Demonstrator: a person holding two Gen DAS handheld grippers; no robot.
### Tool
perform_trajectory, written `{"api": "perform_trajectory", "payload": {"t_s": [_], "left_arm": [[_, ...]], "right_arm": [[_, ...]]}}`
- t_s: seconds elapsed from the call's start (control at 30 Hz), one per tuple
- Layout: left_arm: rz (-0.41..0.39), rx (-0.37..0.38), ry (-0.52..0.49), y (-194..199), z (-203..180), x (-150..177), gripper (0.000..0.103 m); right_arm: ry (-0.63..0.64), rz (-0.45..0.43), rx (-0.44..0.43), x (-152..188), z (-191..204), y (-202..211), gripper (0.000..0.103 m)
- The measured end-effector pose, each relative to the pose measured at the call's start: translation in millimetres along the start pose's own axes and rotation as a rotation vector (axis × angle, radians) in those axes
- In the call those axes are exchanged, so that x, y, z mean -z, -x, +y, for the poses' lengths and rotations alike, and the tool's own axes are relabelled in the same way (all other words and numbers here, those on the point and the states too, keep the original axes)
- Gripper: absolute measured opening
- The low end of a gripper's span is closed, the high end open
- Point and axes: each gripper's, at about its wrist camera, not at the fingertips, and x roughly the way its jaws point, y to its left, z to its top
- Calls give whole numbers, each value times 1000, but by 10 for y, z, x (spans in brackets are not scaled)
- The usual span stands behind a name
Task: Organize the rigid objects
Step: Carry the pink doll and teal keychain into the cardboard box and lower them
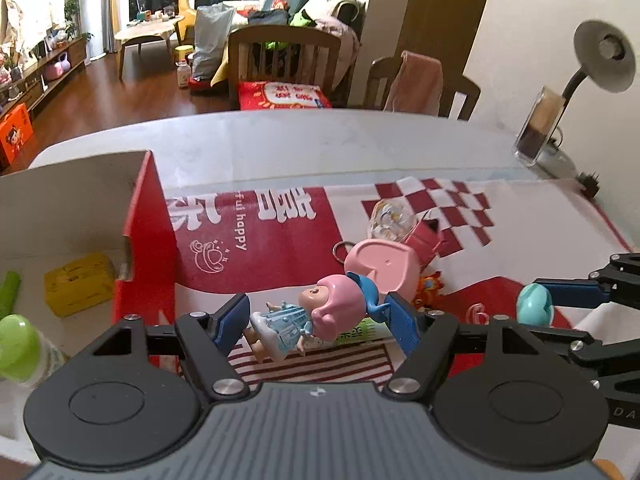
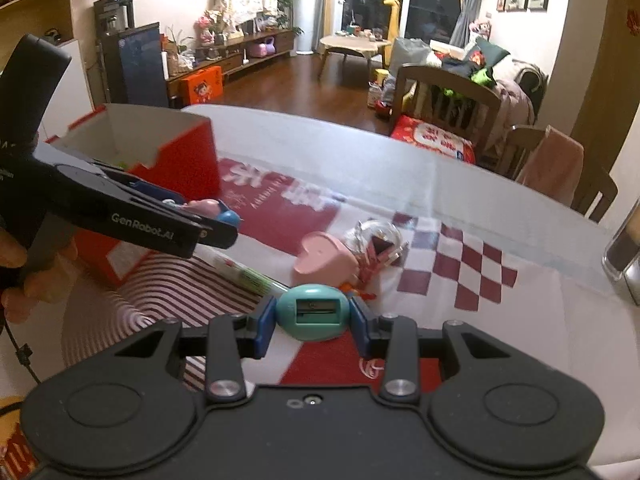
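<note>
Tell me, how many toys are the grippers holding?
2. The doll lies sideways in the left gripper; the teal egg-shaped toy sits in the right gripper.

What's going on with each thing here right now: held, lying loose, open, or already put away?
Left tool: closed on the doll, off the table.
Doll: held sideways, head to the right.
Right tool: closed on the teal egg-shaped toy.
Teal egg-shaped toy: held.
Pink heart-shaped box: loose on the cloth.
Red cardboard box: open at the top.
Yellow packet: inside the red cardboard box.
</note>
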Motion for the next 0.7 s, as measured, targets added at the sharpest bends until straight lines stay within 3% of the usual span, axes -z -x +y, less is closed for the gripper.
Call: {"api": "perform_trajectory", "payload": {"t_s": [0.3,0.7], "left_arm": [[-41,33,47,530,251,-52,74],[-96,41,50,1133,769,-53,74]], "right_arm": [[20,-66,-22,-256,407,280,38],[47,-107,-52,-601,1038,299,38]]}}
